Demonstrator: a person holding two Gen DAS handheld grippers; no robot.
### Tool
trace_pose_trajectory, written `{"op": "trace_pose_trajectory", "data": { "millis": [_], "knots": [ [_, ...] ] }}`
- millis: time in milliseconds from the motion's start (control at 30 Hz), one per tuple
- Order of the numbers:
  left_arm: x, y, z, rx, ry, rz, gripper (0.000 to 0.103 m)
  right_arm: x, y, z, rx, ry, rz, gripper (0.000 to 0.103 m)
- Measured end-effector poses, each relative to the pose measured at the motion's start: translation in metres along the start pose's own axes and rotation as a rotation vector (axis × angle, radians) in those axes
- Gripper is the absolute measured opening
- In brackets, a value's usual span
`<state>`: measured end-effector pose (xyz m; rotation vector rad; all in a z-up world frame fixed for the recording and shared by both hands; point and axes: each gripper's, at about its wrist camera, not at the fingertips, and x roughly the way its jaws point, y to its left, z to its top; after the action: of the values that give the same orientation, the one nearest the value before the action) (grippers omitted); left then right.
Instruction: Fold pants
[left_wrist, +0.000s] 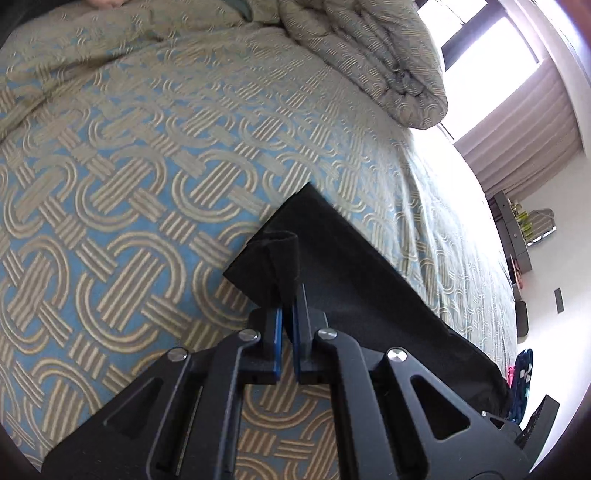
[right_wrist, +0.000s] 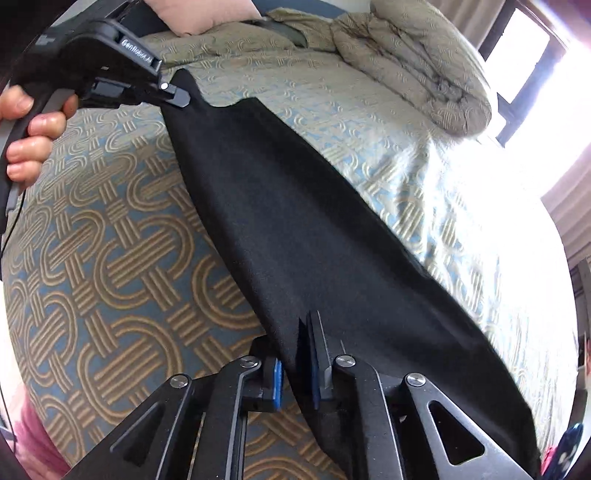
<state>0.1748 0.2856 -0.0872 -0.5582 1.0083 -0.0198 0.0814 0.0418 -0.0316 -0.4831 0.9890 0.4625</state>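
Black pants (right_wrist: 295, 206) lie stretched in a long strip across a bed with a blue and tan woven-pattern spread (right_wrist: 110, 258). In the right wrist view my left gripper (right_wrist: 181, 98) pinches the far end of the strip at the upper left, with a person's hand (right_wrist: 33, 125) on its handle. In the left wrist view that left gripper (left_wrist: 290, 295) is shut on a bunched corner of the pants (left_wrist: 332, 266), which is raised off the spread. My right gripper (right_wrist: 291, 343) is shut on the near edge of the pants, with fabric filling the gap between its blue pads.
A rumpled duvet (right_wrist: 424, 74) in the same pattern is piled at the far end of the bed, below a bright window (right_wrist: 524, 44). The bed's edge runs along the right. Beyond it are a curtain (left_wrist: 524, 122), a shelf (left_wrist: 517, 229) and a colourful item (left_wrist: 521, 376) on the floor.
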Motion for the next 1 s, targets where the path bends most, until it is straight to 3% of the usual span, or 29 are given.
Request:
{"op": "trace_pose_trajectory", "data": {
  "millis": [100,167,200,267,300,400,567,767,900,1000],
  "knots": [
    [0.006,0.011,-0.004,-0.026,0.011,-0.005,0.008,-0.007,-0.01,0.001,0.054,0.001,0.064,0.032],
    [0.003,0.019,-0.009,-0.046,0.002,-0.005,0.014,-0.019,-0.018,-0.001,0.068,-0.035,0.123,0.055],
    [0.0,0.024,-0.012,-0.063,-0.007,-0.002,0.018,-0.025,-0.021,-0.002,0.078,-0.051,0.147,0.058],
    [-0.008,0.037,-0.019,-0.115,-0.03,0.007,0.043,-0.035,-0.034,-0.005,0.13,-0.073,0.218,0.059],
    [-0.011,0.044,-0.024,-0.144,-0.042,0.01,0.047,-0.039,-0.038,-0.006,0.161,-0.077,0.244,0.059],
    [-0.014,0.057,-0.035,-0.188,-0.03,-0.003,0.049,-0.04,-0.056,-0.001,0.269,-0.083,0.279,0.06],
    [-0.012,0.045,-0.04,-0.12,-0.031,0.01,0.056,-0.008,-0.075,0.013,0.357,-0.018,0.22,0.06],
    [-0.007,0.035,-0.041,-0.066,-0.039,0.023,0.059,0.018,-0.073,0.047,0.324,0.0,0.217,0.06],
    [-0.011,0.038,-0.046,-0.072,-0.029,-0.006,0.059,0.046,-0.065,0.091,0.302,0.015,0.361,0.06],
    [-0.006,0.04,-0.044,-0.072,-0.016,-0.02,0.061,0.079,-0.045,0.123,0.249,0.072,0.322,0.059]
  ]
}}
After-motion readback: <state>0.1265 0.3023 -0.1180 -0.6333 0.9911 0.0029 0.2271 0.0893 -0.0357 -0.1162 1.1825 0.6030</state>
